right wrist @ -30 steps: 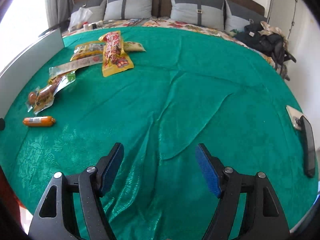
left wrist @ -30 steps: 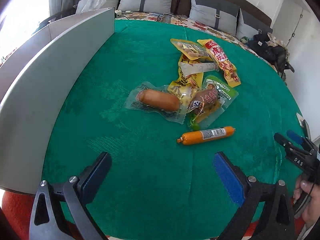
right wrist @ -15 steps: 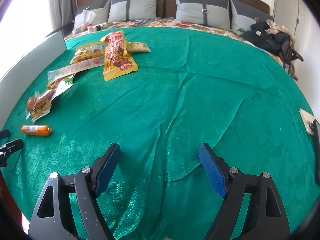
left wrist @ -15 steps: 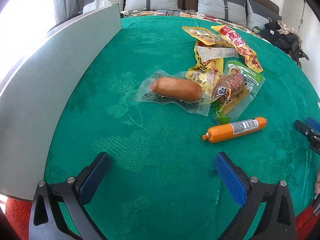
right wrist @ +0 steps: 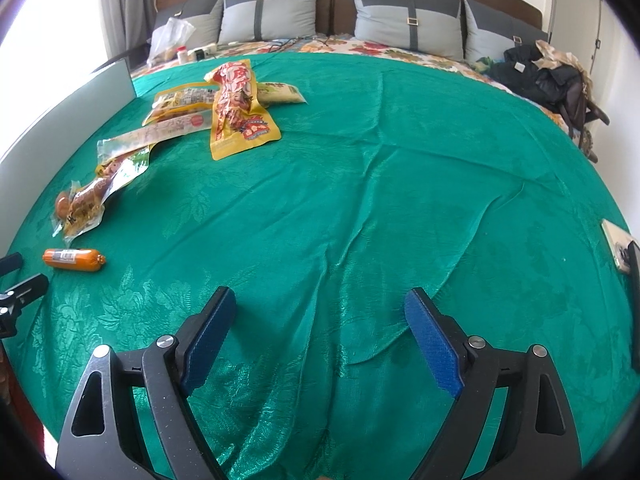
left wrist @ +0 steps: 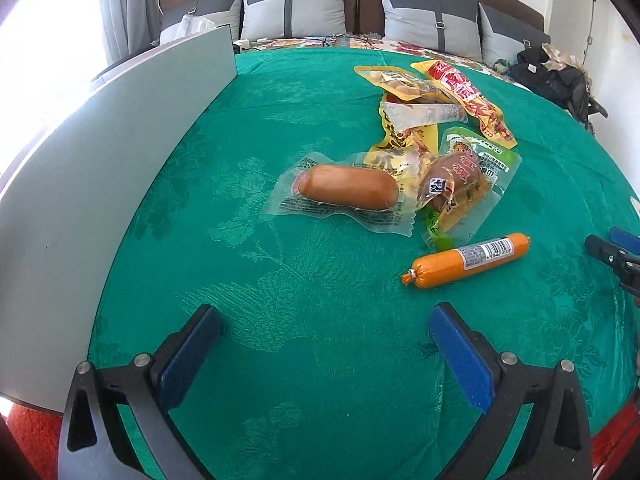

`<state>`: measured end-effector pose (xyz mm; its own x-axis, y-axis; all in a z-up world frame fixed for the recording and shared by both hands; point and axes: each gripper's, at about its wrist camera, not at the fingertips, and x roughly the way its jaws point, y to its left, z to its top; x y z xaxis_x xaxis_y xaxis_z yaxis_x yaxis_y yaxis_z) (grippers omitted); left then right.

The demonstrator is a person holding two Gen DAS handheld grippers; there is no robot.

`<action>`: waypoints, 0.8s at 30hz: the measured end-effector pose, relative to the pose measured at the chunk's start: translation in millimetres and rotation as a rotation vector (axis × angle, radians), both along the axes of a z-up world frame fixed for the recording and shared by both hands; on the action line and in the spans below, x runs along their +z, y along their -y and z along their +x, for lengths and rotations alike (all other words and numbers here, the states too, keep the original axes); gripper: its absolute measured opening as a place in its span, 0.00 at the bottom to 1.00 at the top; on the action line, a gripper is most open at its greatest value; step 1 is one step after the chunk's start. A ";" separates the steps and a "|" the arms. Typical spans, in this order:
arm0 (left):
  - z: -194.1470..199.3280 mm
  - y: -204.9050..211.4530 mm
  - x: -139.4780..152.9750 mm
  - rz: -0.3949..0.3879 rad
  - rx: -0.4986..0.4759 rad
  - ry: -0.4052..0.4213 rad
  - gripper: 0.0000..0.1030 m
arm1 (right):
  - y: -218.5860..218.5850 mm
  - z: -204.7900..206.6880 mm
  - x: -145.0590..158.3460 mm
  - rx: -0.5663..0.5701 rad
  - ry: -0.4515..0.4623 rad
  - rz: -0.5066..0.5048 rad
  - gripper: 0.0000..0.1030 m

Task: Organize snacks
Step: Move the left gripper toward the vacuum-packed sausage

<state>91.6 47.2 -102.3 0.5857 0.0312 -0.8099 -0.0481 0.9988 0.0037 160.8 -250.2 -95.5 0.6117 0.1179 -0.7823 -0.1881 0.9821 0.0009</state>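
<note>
Step in hand: approach; no snack is lifted yet, and sorting appears not yet begun.
Left claw: released, jaws spread wide, empty, low over the green brocade cloth near the bench's near edge.
Right claw: released, jaws spread wide, empty, over bare cloth well apart from the snacks.
Nearest item: orange plastic-cased sausage stick with a barcode label, lying alone and flat, just ahead and to the right of the left claw.
Cluster: clear vacuum pouch holding a brown sausage, overlapping a yellow printed packet and touching a green-edged pouch with a brown meat piece.
Far items: a long red-and-yellow printed packet and a clear yellow-rimmed pouch of pale round pieces, toward the far edge.
Left boundary: grey flat panel standing along the bench's left edge.
Next move, as judged: swing the left claw right, straddle the sausage stick across its short axis, then close.
Risk, as judged: the smooth round casing may roll or slip.
</note>
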 end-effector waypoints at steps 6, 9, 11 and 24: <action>0.4 0.4 -0.2 0.000 0.000 0.002 1.00 | 0.3 -0.1 0.2 0.000 0.000 0.000 0.87; 0.4 0.4 -0.3 0.001 0.000 0.002 1.00 | 0.4 -0.1 0.2 0.000 0.000 0.000 0.87; 0.3 0.4 -0.3 0.000 0.000 0.002 1.00 | 0.5 -0.2 0.2 0.000 0.000 0.000 0.87; 0.5 0.2 1.3 0.000 0.001 0.009 1.00 | 0.7 -0.2 0.3 0.000 0.000 0.001 0.87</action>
